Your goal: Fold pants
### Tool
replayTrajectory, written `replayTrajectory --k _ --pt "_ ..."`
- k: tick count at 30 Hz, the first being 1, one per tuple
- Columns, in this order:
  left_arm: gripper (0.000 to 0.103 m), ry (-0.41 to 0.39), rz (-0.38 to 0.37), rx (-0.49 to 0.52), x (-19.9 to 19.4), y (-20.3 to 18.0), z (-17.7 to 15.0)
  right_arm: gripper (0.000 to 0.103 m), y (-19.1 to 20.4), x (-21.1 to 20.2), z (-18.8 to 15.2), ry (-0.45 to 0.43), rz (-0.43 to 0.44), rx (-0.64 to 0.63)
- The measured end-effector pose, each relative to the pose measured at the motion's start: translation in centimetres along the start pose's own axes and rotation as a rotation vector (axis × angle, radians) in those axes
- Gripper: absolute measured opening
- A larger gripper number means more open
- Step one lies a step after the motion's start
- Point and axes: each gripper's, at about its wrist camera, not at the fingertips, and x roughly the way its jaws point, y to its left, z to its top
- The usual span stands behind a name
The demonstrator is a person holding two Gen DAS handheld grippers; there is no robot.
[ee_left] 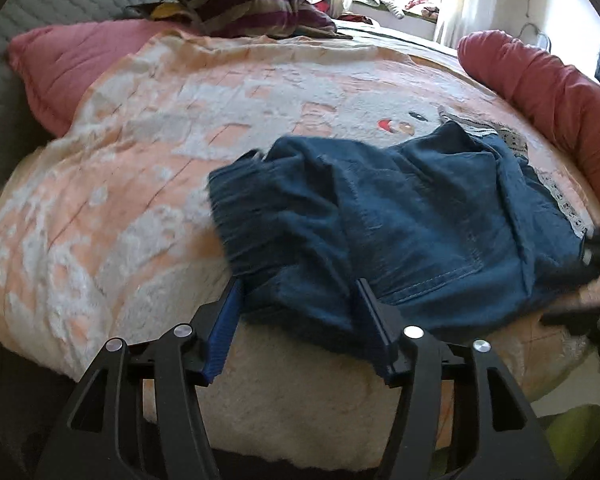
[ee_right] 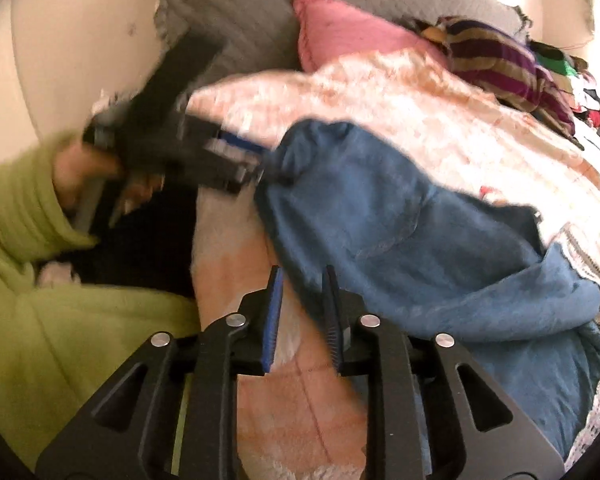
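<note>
Bed's peach blanket (ee_left: 140, 160) | pants (ee_left: 400, 208) bunched lower right, folded roughly, not squared | my left claw (ee_left: 298, 300) released | my right claw (ee_right: 302, 280) released, barely parted | tidying left

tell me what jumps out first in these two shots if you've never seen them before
The blue denim pants stand out, lying bunched on a peach and white blanket that covers the bed. The left gripper sits at their near edge with its jaws apart, and the right gripper is at their other side, jaws slightly apart. Behind lie a pink pillow and a striped cloth pile; a lime green sleeve shows in the right wrist view.
</note>
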Motion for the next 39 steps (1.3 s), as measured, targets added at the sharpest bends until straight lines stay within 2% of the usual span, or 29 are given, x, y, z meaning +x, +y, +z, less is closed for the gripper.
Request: replayTrajectory --k 2,4,9,14,20,26,30,33,39 --pt "0.058 -0.001 -0.007 -0.015 -0.1 0.6 -0.2 0.03 -0.6 0.7 0.7 -0.002 -0.034 0.035" --pt "0.058 -0.005 0.001 -0.002 0.0 0.4 -0.3 0.031 -0.8 1.8 1.0 0.023 -0.049 0.06" --pt "0.06 -0.01 -0.017 -0.013 0.0 0.6 -0.4 0.034 -1.0 5.8 -0.1 0.165 -0.071 0.109" --pt "0.06 0.008 -0.043 -0.037 0.9 0.8 -0.7 0.035 -1.5 5.8 -0.5 0.171 -0.055 0.154" --pt "0.061 -0.012 -0.056 -0.07 -1.1 1.5 -0.3 0.045 -2.3 2.7 -0.1 0.101 -0.069 0.188" --pt "0.068 -0.088 -0.008 -0.069 -4.6 1.9 0.7 0.056 -4.6 -1.1 -0.5 0.034 -0.159 0.245" --pt "0.071 -0.138 -0.005 -0.08 -6.7 1.6 1.3 0.062 -6.3 -3.5 -0.8 -0.016 -0.225 0.272" --pt "0.087 -0.158 -0.014 -0.07 -7.6 0.6 1.6 0.066 -7.6 -4.9 -0.6 -0.051 -0.267 0.289" --pt "0.094 -0.161 -0.049 -0.025 -7.8 -2.1 2.4 0.079 -10.1 -6.8 0.0 -0.093 -0.35 0.308"
